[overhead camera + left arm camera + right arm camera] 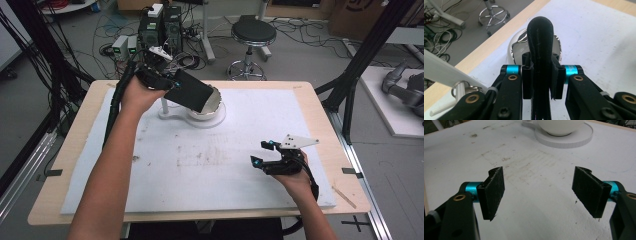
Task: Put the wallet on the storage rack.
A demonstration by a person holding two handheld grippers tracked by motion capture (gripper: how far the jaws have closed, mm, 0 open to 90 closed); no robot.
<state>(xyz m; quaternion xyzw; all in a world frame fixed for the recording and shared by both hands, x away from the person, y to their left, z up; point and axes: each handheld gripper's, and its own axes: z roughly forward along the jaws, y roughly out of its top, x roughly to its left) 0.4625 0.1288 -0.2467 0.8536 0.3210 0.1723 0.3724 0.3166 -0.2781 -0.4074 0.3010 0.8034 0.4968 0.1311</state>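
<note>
Over the bowl (pixel 207 107) at the table's far side, your left tool (pixel 172 82) clamps a tilted black pouch (pixel 192 91); your right tool (pixel 262 154) rests wide open, empty. Step appears to be pouring; next, keep the mouth above the bowl.
</note>
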